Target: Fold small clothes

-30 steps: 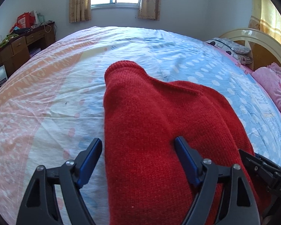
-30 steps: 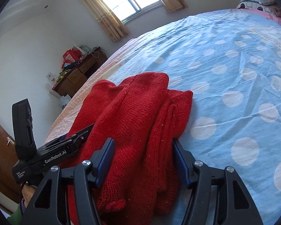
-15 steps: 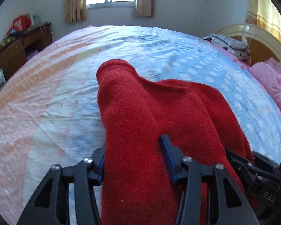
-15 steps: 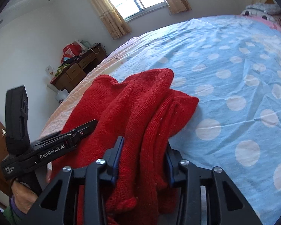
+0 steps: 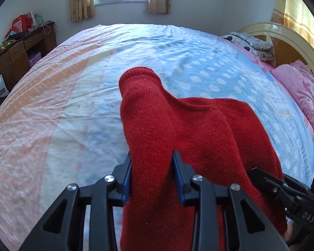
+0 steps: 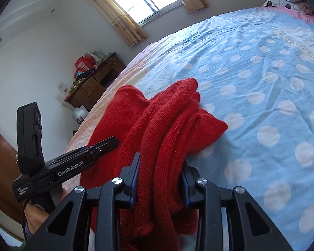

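A red knitted sweater [image 5: 209,129] lies on the bed, one sleeve end pointing toward the window. My left gripper [image 5: 152,156] has its jaws closing, and the blue pads squeeze a gathered fold at the sweater's near left side. In the right wrist view the sweater [image 6: 173,113] is bunched into thick folds. My right gripper [image 6: 160,161] is also closing, its pads pressed on that bundle. The sweater's near edge is raised off the sheet by both. The left gripper's body [image 6: 69,167] shows to the left, held by a hand [image 6: 35,215].
The bed sheet [image 5: 52,104] is pink on the left and blue with white dots [image 6: 261,73] on the right. A wooden desk [image 5: 21,50] with clutter stands by the left wall. Pink pillows [image 5: 299,90] and a headboard [image 5: 282,35] are at the right.
Both grippers have gone from wide open around the sweater's near edge to pinched on it. The fabric has bunched between the pads and risen a little off the bed.
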`<action>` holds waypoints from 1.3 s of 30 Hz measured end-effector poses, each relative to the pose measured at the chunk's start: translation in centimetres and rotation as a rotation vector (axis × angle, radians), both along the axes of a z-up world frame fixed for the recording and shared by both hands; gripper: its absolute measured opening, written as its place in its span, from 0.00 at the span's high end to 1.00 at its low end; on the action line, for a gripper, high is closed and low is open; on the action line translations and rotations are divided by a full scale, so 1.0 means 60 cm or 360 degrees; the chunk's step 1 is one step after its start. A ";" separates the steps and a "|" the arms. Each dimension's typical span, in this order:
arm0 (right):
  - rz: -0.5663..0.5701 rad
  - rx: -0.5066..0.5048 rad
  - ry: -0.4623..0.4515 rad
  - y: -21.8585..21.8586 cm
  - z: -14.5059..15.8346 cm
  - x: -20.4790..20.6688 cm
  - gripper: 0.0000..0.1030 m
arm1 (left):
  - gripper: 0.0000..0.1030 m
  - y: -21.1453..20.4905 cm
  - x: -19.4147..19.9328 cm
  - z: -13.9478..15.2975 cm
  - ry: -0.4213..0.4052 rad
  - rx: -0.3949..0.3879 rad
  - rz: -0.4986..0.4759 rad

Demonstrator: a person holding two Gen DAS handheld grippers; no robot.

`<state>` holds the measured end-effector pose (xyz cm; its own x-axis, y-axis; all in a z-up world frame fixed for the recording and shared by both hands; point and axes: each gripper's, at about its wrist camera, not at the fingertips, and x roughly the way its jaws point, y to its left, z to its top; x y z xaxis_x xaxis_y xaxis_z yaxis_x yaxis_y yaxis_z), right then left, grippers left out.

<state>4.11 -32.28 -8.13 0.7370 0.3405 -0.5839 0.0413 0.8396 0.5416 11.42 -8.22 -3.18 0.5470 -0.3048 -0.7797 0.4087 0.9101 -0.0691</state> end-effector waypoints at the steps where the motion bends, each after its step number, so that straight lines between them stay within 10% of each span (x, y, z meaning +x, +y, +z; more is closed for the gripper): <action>1: 0.0002 -0.0009 0.0012 0.001 -0.002 -0.008 0.68 | 0.65 -0.002 -0.006 -0.002 -0.0006 0.0026 0.0000; 11: -0.0138 0.0080 0.0120 -0.021 -0.053 0.013 0.39 | 0.50 -0.017 -0.015 -0.023 -0.0104 0.0199 0.0041; 17: -0.0116 0.0033 0.0096 -0.003 -0.046 0.020 0.64 | 0.63 -0.021 -0.025 -0.022 -0.0160 0.0203 0.0041; 33: -0.0087 -0.0283 -0.0144 0.121 0.078 -0.047 0.67 | 0.95 0.041 -0.103 0.072 -0.0432 0.0180 0.0085; 36: -0.0117 -0.0355 -0.0140 0.138 0.085 -0.047 0.67 | 0.84 0.057 -0.099 0.069 -0.0403 0.0187 0.0114; 39: -0.0181 -0.0371 -0.0085 0.127 0.073 -0.052 0.67 | 0.34 0.099 -0.081 0.050 -0.0258 0.0084 0.0180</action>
<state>0.96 -24.69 -3.73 0.7947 0.1146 -0.5961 0.1191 0.9335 0.3382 6.54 -2.30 -0.21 0.6948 -0.1953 -0.6921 0.3057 0.9514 0.0384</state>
